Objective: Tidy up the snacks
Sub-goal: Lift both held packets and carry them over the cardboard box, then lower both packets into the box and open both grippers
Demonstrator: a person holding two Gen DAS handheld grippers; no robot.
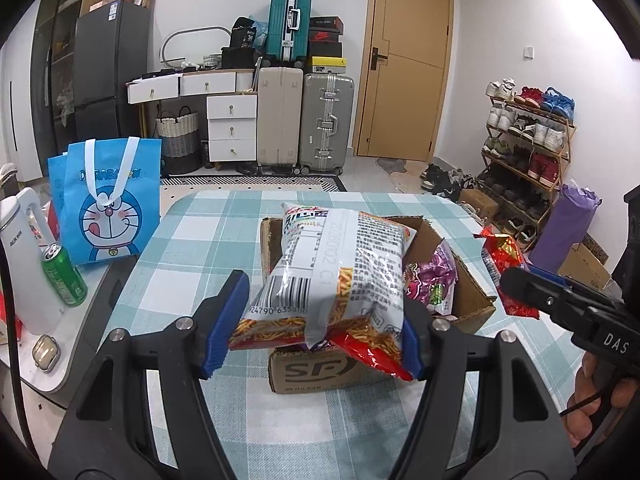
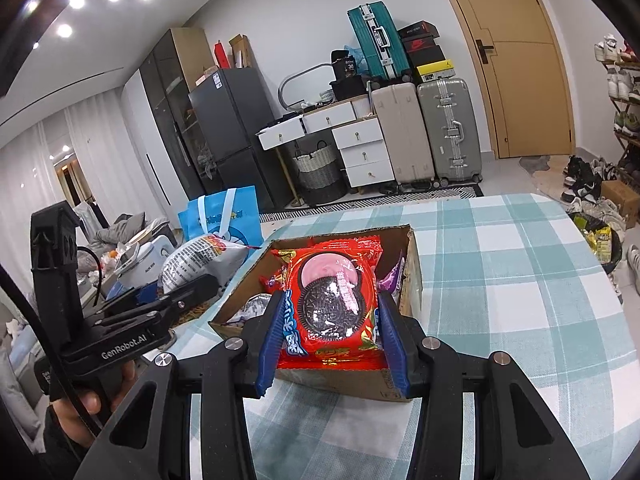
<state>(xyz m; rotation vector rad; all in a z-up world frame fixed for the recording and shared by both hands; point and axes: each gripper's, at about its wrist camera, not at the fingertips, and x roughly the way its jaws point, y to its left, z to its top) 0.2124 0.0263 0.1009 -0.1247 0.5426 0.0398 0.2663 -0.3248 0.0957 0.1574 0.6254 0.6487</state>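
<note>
Left claw (image 1: 316,320) grips snack bag (image 1: 336,272); box (image 1: 320,372) reads "SF".

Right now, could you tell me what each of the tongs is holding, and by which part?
Left tongs grip the white crinkly snack-stick bag by its bottom end. Right tongs pinch the red cookie packet across its lower sides.

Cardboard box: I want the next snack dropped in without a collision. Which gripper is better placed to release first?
Probably right. The right gripper holds the Oreo pack directly over the cardboard box; the left gripper holds its noodle-snack bag toward the box's near edge.
</note>
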